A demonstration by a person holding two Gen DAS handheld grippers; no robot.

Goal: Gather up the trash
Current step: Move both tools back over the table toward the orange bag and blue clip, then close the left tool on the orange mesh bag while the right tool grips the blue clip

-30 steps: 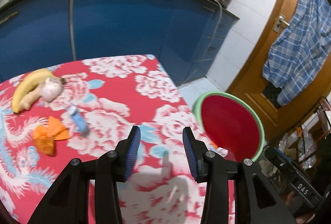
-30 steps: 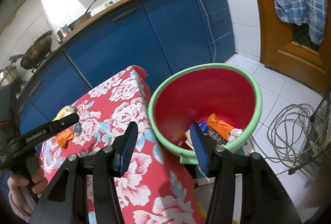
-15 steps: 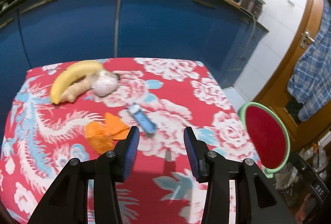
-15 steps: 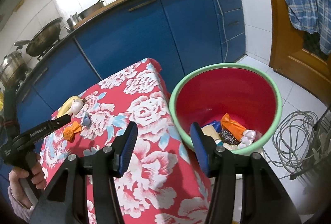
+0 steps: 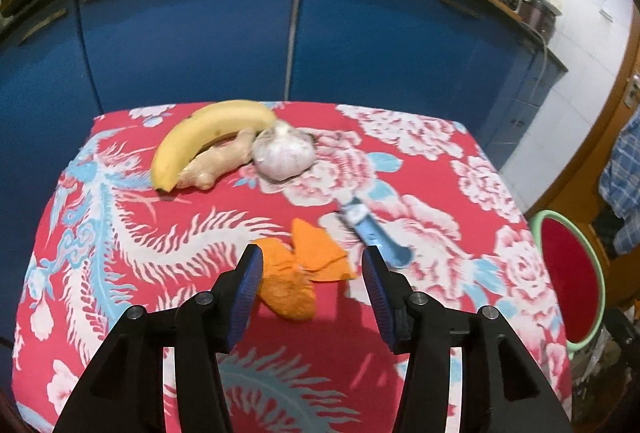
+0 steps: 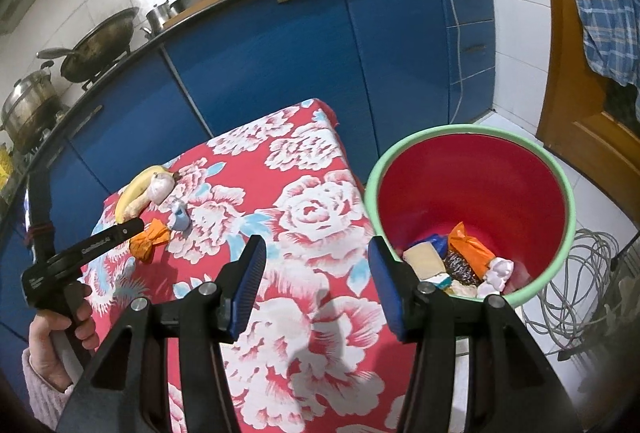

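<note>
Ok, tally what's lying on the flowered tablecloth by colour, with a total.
Yellow: 1, the banana
Orange: 1, the crumpled orange wrapper
Blue: 1, the blue wrapper
White: 1, the garlic bulb
Beige: 1, the ginger root
Total: 5 on the tablecloth

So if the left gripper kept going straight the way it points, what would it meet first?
Most likely the crumpled orange wrapper, lying between the open left gripper fingers on the tablecloth; depth is hard to judge.
</note>
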